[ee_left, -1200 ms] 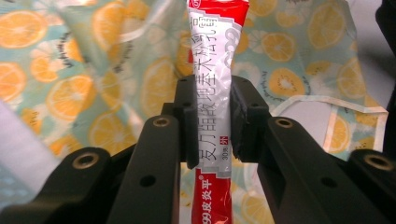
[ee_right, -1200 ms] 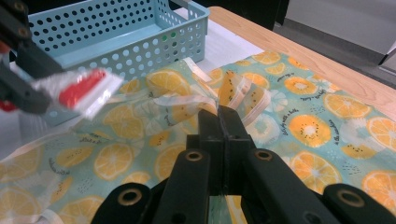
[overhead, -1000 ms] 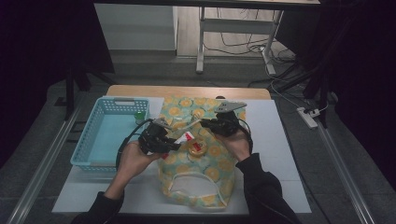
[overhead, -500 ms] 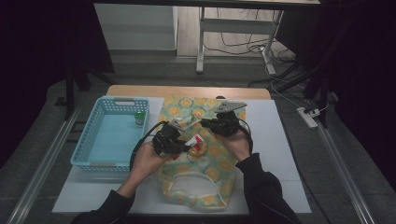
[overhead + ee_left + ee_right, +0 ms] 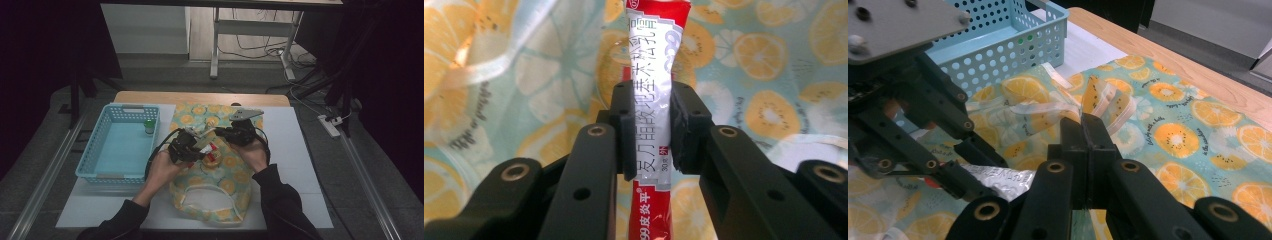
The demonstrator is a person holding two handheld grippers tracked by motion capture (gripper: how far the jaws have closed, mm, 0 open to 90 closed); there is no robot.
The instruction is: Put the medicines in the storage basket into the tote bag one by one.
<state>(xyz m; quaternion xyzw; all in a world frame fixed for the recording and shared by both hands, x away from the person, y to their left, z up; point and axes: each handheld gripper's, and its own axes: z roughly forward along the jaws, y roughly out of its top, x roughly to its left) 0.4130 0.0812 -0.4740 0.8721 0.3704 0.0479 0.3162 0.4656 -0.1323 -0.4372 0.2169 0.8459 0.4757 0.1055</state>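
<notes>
**Sachet Gripped Over the Fruit-Print Bag**

Here, the left hand-held gripper (image 5: 651,130) was closed on a red and silver sachet (image 5: 655,65), its two black pads pressing the packet's flat sides about midway along its length. In the left gripper view the sachet stood upright between the jaws, its printed end rising above them and its red end hanging below. Beneath it lay the fruit-print bag (image 5: 235,175), pale blue-green with orange slices, spread on the white counter (image 5: 295,150).

In the high view the left hand-held gripper (image 5: 192,145) sat over the middle of the bag with the sachet (image 5: 210,146) at its tip, close to the right hand-held gripper (image 5: 227,132). The right hand-held gripper (image 5: 1083,132) was fully closed, its jaws meeting on a fold of the bag's clear-edged opening (image 5: 1108,102), which stood lifted off the cloth. The right gripper view also caught the left hand-held gripper just beside it, with the sachet's silver surface (image 5: 1003,177) lying between the two tools.

A light blue basket (image 5: 107,150) stood on the counter to the left of the bag, apart from both hands, with a small green-capped bottle (image 5: 148,126) in its far right corner.
</notes>
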